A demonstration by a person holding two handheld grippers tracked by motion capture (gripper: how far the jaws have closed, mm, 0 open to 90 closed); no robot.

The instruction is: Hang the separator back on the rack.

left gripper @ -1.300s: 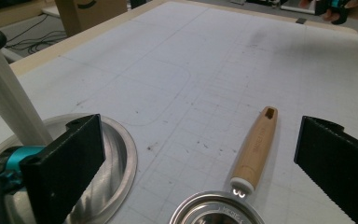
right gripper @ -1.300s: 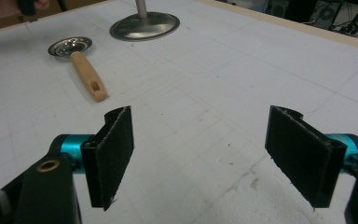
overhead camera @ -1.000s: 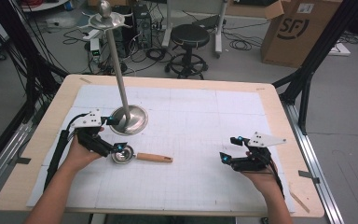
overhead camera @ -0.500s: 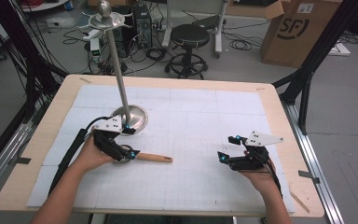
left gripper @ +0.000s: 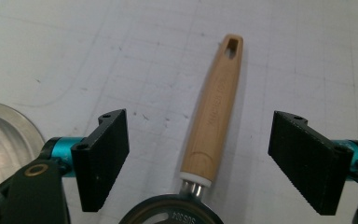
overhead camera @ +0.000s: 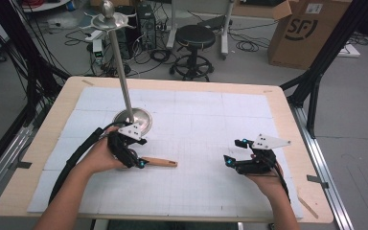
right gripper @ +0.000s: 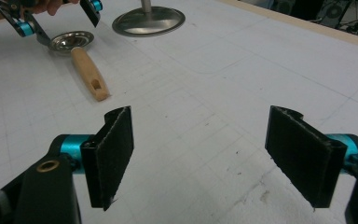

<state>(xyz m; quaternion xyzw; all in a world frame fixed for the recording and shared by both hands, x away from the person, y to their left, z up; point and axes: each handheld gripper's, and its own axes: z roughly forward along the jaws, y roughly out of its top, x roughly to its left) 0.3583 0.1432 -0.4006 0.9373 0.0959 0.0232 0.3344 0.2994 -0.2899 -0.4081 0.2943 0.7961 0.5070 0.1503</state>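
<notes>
On the table, left of centre: left gripper (overhead camera: 133, 155), held over the bowl end of a small metal scoop (left gripper: 170, 214) with a wooden handle (overhead camera: 158, 162).
Left gripper, state: jaws spread wide in the left gripper view, one on each side of the handle (left gripper: 216, 107) and touching neither side of it.
Left gripper, change: a second ago it sat further toward the left edge of the high view, beside the scoop's bowl; half a second ago it had closed in; it now covers the bowl from above, and only the handle shows, pointing right.
Scoop, place: lower left of centre in the high view, lying flat on the white gridded mat (overhead camera: 196, 124); in the left gripper view the handle runs up the middle of the frame, its slotted end at the top. It lies as it did in both earlier frames.
Stand: a round metal base (overhead camera: 139, 118) just above the left gripper in the high view, with a tall rod (overhead camera: 120, 62) rising to a small dish near the upper left.
Right gripper (overhead camera: 237, 160), place: lower right of centre in the high view, low over the mat, well apart from the scoop.
Right gripper, state: jaws wide apart with bare mat between them in the right gripper view (right gripper: 200, 154).
Right gripper, change: no clear shift across the three frames.
Right gripper view, upper left: scoop (right gripper: 72, 44), left gripper (right gripper: 56, 16) and stand base (right gripper: 149, 21).
</notes>
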